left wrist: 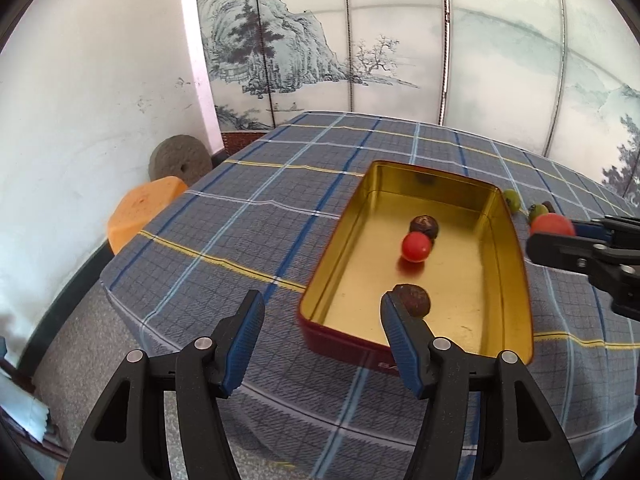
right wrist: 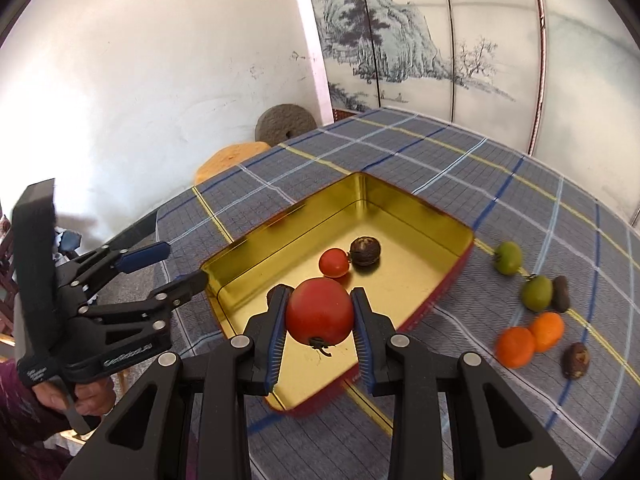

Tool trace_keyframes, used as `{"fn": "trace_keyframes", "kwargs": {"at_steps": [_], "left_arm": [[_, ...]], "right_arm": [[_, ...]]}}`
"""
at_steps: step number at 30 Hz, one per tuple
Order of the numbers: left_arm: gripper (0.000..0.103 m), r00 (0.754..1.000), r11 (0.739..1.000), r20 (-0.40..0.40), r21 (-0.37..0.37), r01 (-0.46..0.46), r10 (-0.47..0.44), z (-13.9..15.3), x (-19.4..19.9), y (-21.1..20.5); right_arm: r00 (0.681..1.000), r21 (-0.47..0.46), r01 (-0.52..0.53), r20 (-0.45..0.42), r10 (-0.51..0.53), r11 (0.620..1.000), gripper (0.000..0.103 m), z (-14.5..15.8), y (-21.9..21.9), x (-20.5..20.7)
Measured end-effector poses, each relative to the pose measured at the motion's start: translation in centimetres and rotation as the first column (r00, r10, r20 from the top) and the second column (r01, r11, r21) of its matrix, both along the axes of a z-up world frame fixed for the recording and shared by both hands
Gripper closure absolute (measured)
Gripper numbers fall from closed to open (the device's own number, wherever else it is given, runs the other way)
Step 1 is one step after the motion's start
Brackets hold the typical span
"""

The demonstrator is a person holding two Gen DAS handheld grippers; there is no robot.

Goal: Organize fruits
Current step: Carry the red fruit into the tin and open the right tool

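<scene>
Your worktop (right wrist: pixel 500 184), under a blue-grey plaid cloth, carries a gold-lined tin (right wrist: pixel 404 208) with a red outer wall, lying open near the worktop's left edge.

Your right tool (right wrist: pixel 319 318) is clenched on a large red tomato (right wrist: pixel 319 314), stem end down, and holds it above the tin's near end, clear of the floor of the tin. In the left wrist view that tool (left wrist: pixel 554 240) comes in from the right edge of the picture, level with the tin's right wall.

Your left tool (left wrist: pixel 322 316) is released, its jaws standing wide apart over the tin's near left corner; nothing sits between them. In the right wrist view you see it (right wrist: pixel 176 266) at the tin's left wall.

Inside the tin lie three things. A small red tomato (left wrist: pixel 417 246) rests mid-floor, touching a dark brown round fruit (left wrist: pixel 425 225) just beyond it. A second dark brown fruit (left wrist: pixel 413 300) lies nearer the near end, just beside your left tool's right fingertip (left wrist: pixel 390 308); you cannot tell whether they touch.

On the worktop right of the tin, two oranges (right wrist: pixel 530 340) sit touching, two green fruits (right wrist: pixel 522 276) lie farther back, a dark oblong fruit (right wrist: pixel 561 294) sits against the nearer green one, and another dark fruit (right wrist: pixel 576 360) lies nearest the worktop's near edge.
</scene>
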State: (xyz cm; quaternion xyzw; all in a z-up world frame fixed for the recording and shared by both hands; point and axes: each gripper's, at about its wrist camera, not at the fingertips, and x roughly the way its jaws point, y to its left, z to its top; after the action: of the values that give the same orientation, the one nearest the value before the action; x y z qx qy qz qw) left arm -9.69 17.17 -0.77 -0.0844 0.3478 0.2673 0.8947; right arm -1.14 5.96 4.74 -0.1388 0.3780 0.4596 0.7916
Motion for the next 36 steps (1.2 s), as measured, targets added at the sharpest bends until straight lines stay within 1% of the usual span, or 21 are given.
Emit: {"fn": "trace_keyframes", "kwargs": {"at_steps": [1,3,7,11,14,16,20,26,36], "left_arm": [[0.034,1.000,1.000,0.002,0.006,0.000,0.000,-0.1,-0.2,0.1],[0.032,1.000,1.000,0.013,0.013,-0.004,0.004,-0.2,-0.5,0.3],[0.031,0.999,1.000,0.027,-0.012,-0.018,0.018,-0.5,-0.8,1.1],[0.031,0.997,0.998,0.042,-0.013,-0.060,0.060,-0.7,-1.2,1.6],[0.031,0.995,0.997,0.067,-0.009,-0.073,0.074,-0.7,-1.7,1.8],[0.031,0.994,0.997,0.071,-0.006,-0.077,0.077,-0.6,-1.8,1.9],[0.031,0.997,0.998,0.028,0.006,-0.066,0.066,-0.6,-1.6,1.9],[0.031,0.998,0.998,-0.003,0.014,-0.058,0.058,-0.8,-1.4,1.7],[0.030,0.998,0.999,-0.039,0.030,-0.038,0.039,-1.2,-1.0,1.0]], "right_arm": [[1.000,-0.005,0.000,-0.004,0.000,1.000,0.074,-0.3,0.4,0.1],[1.000,-0.020,0.000,-0.012,0.000,1.000,0.074,-0.8,0.9,0.4],[1.000,-0.046,-0.009,-0.022,0.008,0.999,0.074,-1.9,1.9,1.2],[0.999,-0.080,-0.015,-0.035,0.012,0.997,0.074,-3.1,3.4,2.0],[0.999,-0.100,-0.013,-0.046,0.009,0.995,0.074,-4.0,4.1,2.5],[0.999,-0.115,-0.013,-0.048,0.007,0.993,0.074,-4.6,4.5,2.6],[0.998,-0.135,-0.009,-0.063,0.001,0.991,0.074,-5.7,5.3,2.9],[0.997,-0.152,-0.010,-0.072,-0.001,0.988,0.074,-6.5,6.2,3.2],[0.998,-0.148,-0.015,-0.064,0.006,0.989,0.072,-6.5,7.1,3.1]]}}
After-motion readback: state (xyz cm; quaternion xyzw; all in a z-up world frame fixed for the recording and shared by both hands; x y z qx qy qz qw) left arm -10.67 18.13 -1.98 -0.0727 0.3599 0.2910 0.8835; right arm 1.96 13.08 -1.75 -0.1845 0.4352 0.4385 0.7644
